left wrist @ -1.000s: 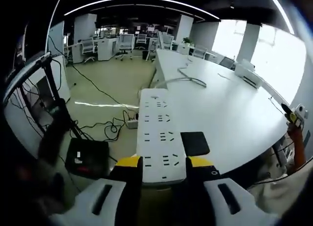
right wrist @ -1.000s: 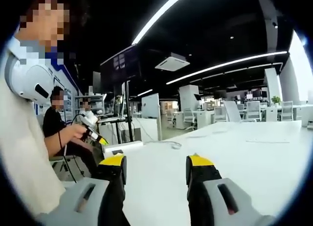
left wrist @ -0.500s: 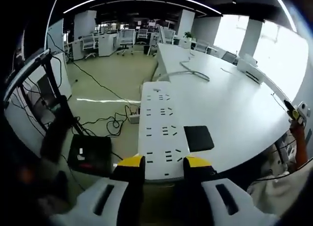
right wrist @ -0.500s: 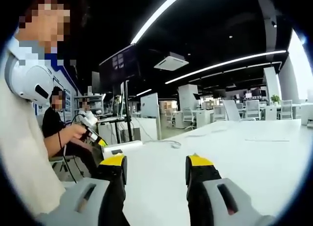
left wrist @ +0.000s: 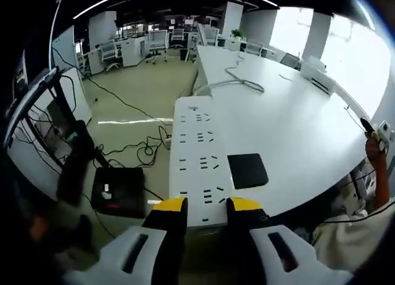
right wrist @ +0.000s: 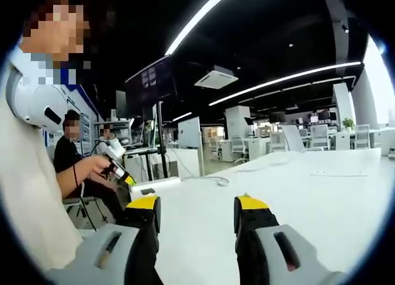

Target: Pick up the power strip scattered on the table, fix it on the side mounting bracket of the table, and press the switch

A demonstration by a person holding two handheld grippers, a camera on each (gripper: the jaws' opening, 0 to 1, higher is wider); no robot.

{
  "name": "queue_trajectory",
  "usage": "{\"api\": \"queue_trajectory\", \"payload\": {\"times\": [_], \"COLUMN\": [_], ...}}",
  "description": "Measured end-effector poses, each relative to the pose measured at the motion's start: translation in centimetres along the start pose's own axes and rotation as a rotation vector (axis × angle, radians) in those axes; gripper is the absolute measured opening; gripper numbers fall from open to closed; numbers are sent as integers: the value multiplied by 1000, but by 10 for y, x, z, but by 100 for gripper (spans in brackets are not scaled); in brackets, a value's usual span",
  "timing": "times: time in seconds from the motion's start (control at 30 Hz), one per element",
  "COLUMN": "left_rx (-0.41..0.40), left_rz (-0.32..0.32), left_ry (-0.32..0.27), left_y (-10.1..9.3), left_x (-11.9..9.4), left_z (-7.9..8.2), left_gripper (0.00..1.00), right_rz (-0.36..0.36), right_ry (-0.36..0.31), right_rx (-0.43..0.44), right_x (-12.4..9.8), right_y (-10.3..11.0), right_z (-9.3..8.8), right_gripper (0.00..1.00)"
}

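A long white power strip lies along the left edge of the white table, with its white cord running off the far end. My left gripper sits at the strip's near end. Its yellow-tipped jaws stand a little apart, closer together than the strip is wide, and overlap its end without clamping its sides. In the right gripper view my right gripper hovers open over the bare white table top with nothing between its fingers.
A black pad lies on the table beside the strip. On the floor to the left are a black box and loose cables. A seated person holds a yellow-tipped tool.
My left gripper's jaws have come off the strip's sides, drawn back to its near end and narrowed their gap. The right gripper has not moved.
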State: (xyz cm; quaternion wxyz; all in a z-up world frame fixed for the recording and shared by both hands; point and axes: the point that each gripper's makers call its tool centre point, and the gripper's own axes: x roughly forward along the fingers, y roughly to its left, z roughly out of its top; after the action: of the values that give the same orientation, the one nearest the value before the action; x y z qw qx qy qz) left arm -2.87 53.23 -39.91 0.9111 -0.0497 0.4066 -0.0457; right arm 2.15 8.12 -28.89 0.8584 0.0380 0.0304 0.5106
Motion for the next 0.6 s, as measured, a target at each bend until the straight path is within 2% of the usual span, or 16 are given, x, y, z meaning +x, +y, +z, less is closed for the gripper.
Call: {"api": "queue_trajectory", "payload": {"times": [0.17,0.6], "left_rx": [2,35], "left_rz": [1,-8], "left_ry": [15,10], "left_y": [0,-2], "left_x": [0,0], "left_z": [0,0], "left_gripper": [31,31], "right_rz": [0,7], "right_ry": [2,6], "right_rx": [-3,-6], "right_x": [-1,5], "right_y": [-2,-4], "right_z": [0,4], "right_gripper": [43,43]}}
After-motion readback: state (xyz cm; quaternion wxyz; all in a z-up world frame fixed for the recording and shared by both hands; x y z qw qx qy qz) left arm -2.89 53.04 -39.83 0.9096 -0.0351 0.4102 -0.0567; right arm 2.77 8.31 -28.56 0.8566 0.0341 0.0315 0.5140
